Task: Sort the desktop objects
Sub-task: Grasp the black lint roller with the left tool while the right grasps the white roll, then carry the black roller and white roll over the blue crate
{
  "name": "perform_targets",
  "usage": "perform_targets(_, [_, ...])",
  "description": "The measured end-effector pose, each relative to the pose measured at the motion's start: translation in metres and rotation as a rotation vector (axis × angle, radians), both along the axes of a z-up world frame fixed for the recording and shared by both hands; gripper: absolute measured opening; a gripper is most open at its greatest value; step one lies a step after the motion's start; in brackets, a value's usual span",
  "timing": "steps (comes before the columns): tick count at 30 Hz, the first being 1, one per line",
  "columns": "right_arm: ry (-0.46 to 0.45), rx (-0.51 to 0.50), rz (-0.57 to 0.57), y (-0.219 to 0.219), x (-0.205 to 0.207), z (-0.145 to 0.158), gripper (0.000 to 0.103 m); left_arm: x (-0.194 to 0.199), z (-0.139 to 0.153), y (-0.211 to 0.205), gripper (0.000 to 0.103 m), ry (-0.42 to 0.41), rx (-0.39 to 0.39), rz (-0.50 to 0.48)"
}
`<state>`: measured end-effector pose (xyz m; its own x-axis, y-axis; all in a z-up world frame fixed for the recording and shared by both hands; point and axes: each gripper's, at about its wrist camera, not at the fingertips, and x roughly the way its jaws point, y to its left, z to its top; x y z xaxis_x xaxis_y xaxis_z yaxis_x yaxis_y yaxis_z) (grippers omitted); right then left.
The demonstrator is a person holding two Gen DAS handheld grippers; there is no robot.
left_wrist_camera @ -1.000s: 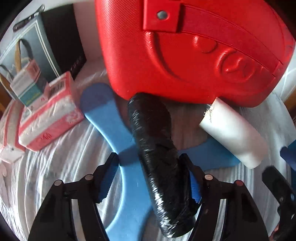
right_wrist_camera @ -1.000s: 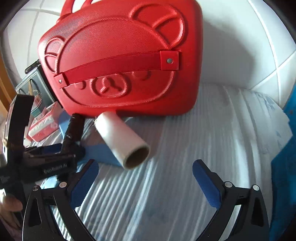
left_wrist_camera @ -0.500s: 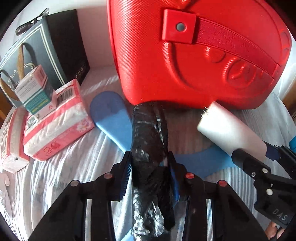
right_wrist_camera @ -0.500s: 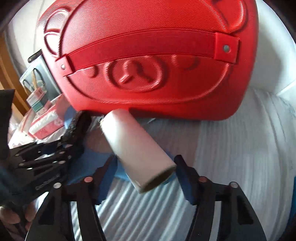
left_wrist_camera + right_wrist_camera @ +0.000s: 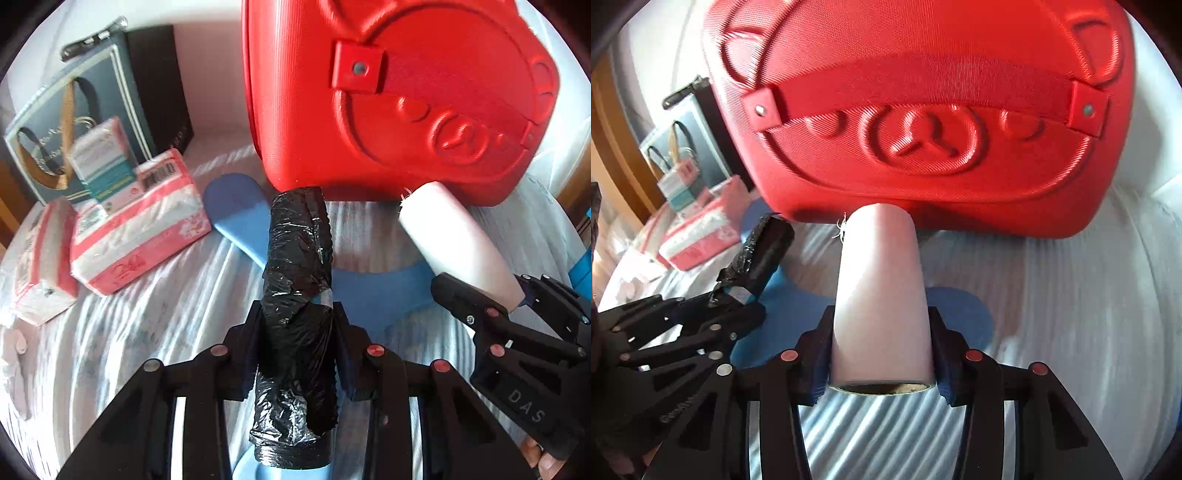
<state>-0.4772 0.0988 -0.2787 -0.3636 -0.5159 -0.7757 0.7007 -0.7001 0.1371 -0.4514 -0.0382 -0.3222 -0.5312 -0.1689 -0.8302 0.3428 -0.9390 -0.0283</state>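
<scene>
both rolls look light: your left hand-held gripper (image 5: pixel 297 332) squeezes the soft black roll (image 5: pixel 297 280) mid-length, your right hand-held gripper (image 5: pixel 881 354) clamps the stiff white roll (image 5: pixel 881 295) near its open end.

Red case (image 5: pixel 388 110) top and right side cut off by frame edge in both views. Blue mat (image 5: pixel 240 210) mostly hidden under black roll (image 5: pixel 295 295), white roll (image 5: pixel 882 295) and the grippers. Print on tissue packs (image 5: pixel 136 229) and small carton (image 5: pixel 103 162) blurred, unreadable. Dark gift bag (image 5: pixel 122 85) lower half hidden behind carton. White roll's near end hidden by right gripper (image 5: pixel 517 306) in left view.
</scene>
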Motion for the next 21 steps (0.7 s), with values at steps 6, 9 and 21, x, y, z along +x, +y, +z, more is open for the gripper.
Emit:
perform_targets(6, [0.056,-0.028,-0.01,0.015,0.034,0.044,0.045,0.04,0.046,0.019,0.034,0.074,-0.035,-0.003])
perform_targets(9, [0.094,-0.041,-0.02,0.031,0.057,0.078,0.045,0.081,0.079,0.021,0.034,0.124,-0.064,0.003])
perform_targets(21, [0.32,-0.106,-0.135,0.082,0.203,0.222,0.045,0.228,0.23,0.047,0.034,0.333,-0.08,-0.055])
